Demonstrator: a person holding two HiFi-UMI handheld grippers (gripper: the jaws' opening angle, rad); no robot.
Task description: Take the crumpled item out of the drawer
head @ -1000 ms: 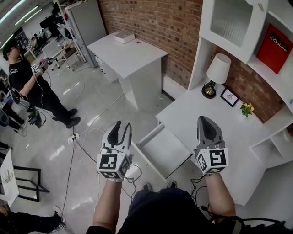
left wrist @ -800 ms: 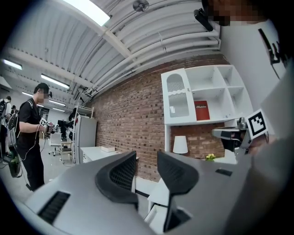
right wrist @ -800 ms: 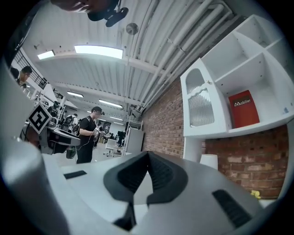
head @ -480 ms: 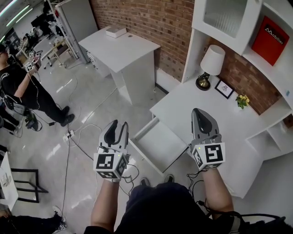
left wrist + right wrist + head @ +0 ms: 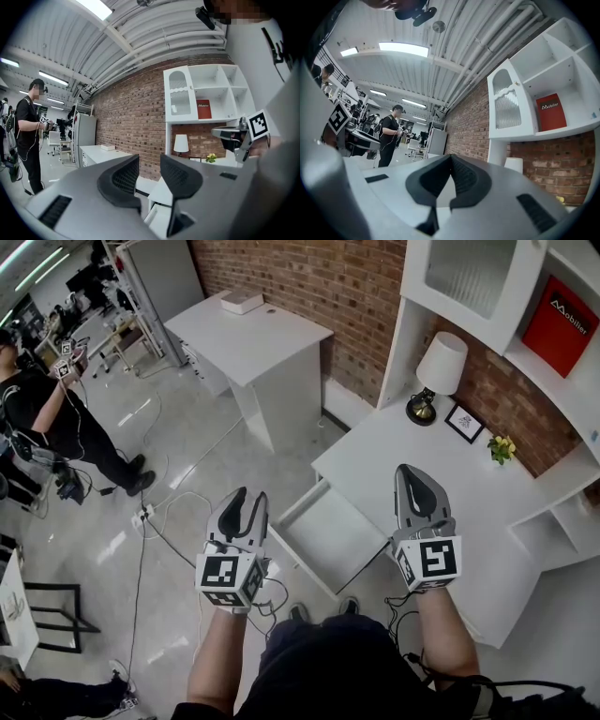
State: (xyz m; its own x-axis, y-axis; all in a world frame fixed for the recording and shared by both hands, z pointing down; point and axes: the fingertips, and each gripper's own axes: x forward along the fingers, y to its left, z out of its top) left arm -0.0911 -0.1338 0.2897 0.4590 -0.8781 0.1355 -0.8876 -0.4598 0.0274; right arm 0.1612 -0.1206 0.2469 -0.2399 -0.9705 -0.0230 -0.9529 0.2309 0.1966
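Head view, looking steeply down. Two hand-held grippers are held out side by side above the floor and the front of a white desk point(image 5: 441, 474).

The left gripper point(image 5: 248, 498) is held over the grey floor, just left of the drawer point(image 5: 333, 540). Its jaws are parted by a moderate gap, and nothing is gripped; through the gap only the brick wall point(image 5: 319, 287) and the desk edge are seen.

The right gripper point(image 5: 412, 474) is held over the desk top, right of the drawer. Its jaws are closed fully against each other, and nothing is held between them.

The drawer is pulled out from the desk front, between the two grippers and below them. Only a plain white inside is shown; the crumpled item cannot be made out in any view, so its place cannot be told.

On the desk, by the wall, a lamp point(image 5: 439, 371), a small picture frame point(image 5: 464, 425) and yellow flowers point(image 5: 502, 448) are set. A red box point(image 5: 561, 320) is stood on the shelf above. A separate white table point(image 5: 253, 338) is placed against the wall further left. A person point(image 5: 47, 409) in black is stood well apart at the left, and cables point(image 5: 178, 512) are trailed across the floor.
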